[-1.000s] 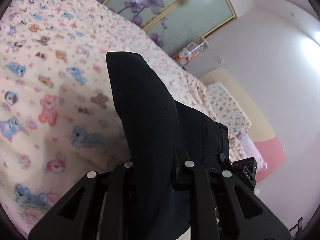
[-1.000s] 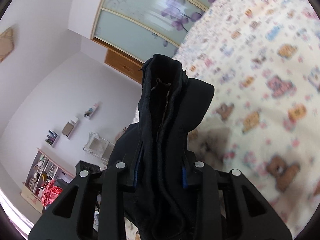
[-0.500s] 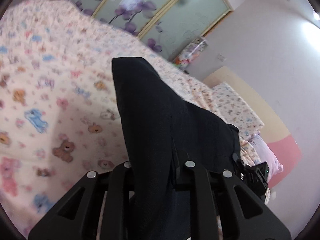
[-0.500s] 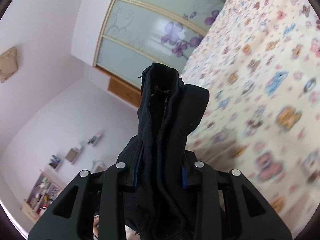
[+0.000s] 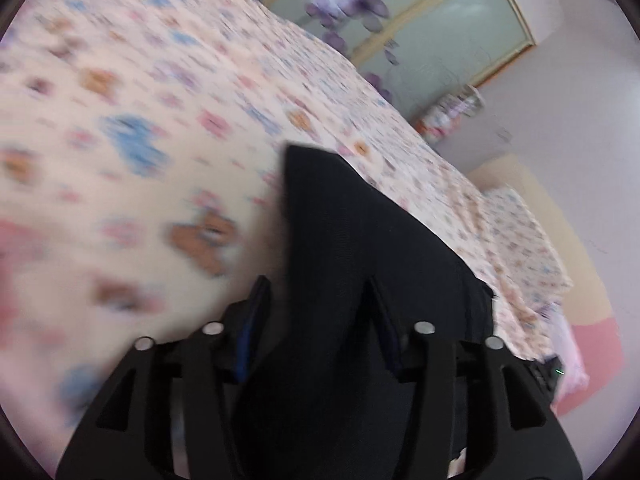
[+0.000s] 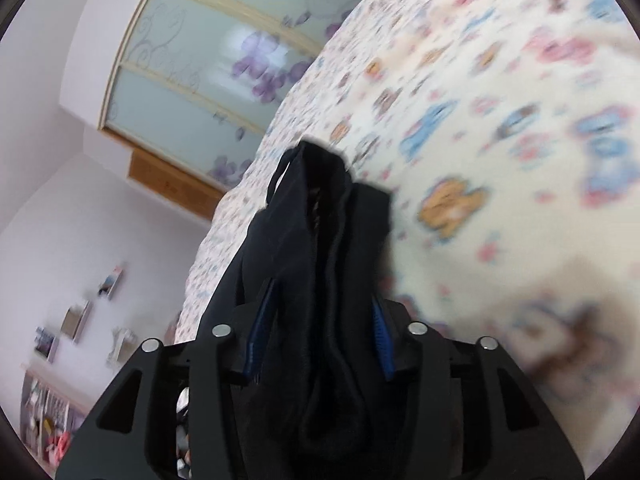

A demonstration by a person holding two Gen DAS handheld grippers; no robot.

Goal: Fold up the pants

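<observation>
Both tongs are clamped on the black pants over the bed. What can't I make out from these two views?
- Left wrist: the black pants hide the left tongs tips; bedsheet print is motion-blurred.
- Right wrist: bunched pants cover the right tongs; shelf items are too small.
- Either view: the hanging rest of the pants is cut off.

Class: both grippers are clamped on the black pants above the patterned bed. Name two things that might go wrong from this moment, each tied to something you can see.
1. The right gripper pinches a thick bunch of several layers of the pants; an inner layer may slip, spoiling the fold.
2. The bedspread is motion-blurred, so the hands are moving fast; the fabric held in the left gripper might land creased or crooked.
</observation>
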